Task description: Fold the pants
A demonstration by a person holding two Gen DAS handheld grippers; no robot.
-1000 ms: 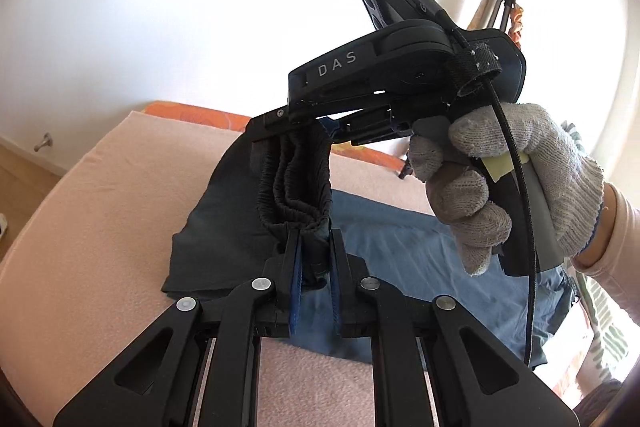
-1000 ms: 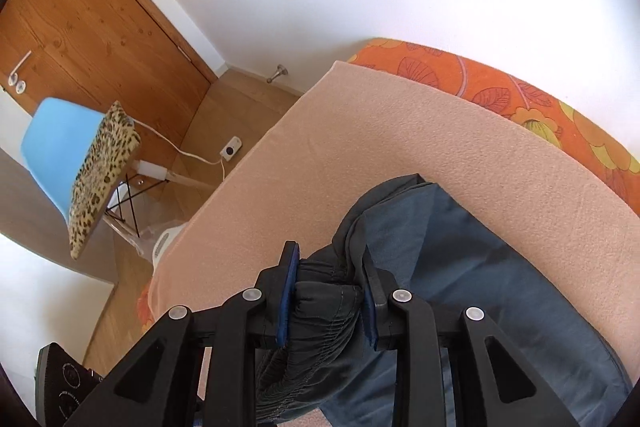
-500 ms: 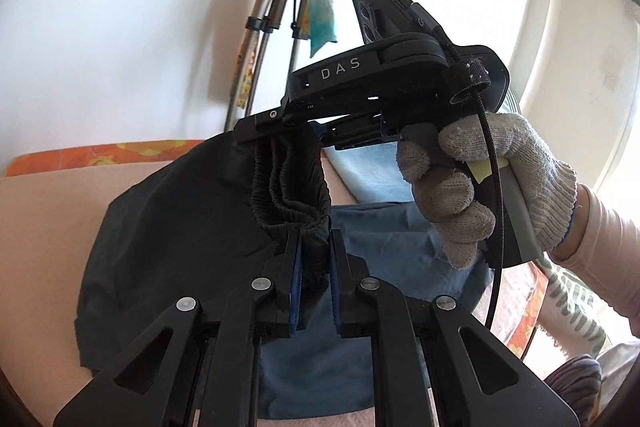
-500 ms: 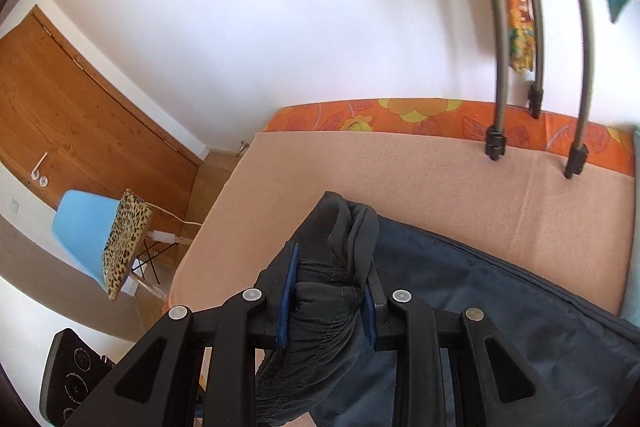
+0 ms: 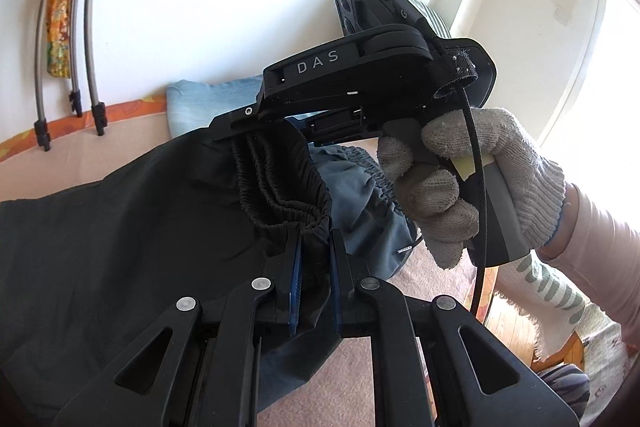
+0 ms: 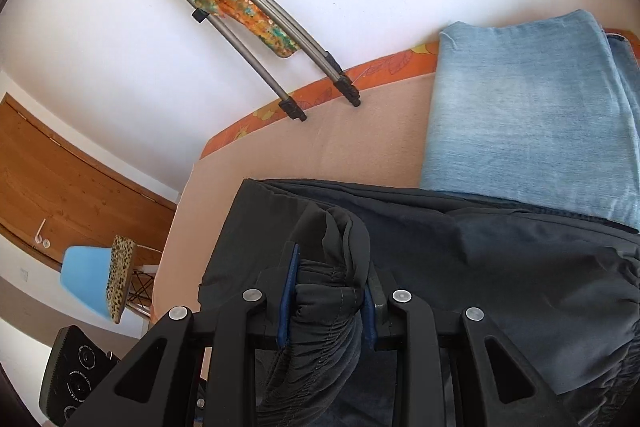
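The left gripper (image 5: pixel 314 247) and right gripper (image 6: pixel 328 267) each clamp the gathered elastic waistband of the dark grey fabric pants (image 6: pixel 480 259), above the peach-covered bed (image 6: pixel 360 147).

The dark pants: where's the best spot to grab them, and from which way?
Grip the dark pants by the gathered elastic waistband. It bunches into a thick ridge that fits between fingers. Come from its open top edge, as the left gripper and right gripper do.
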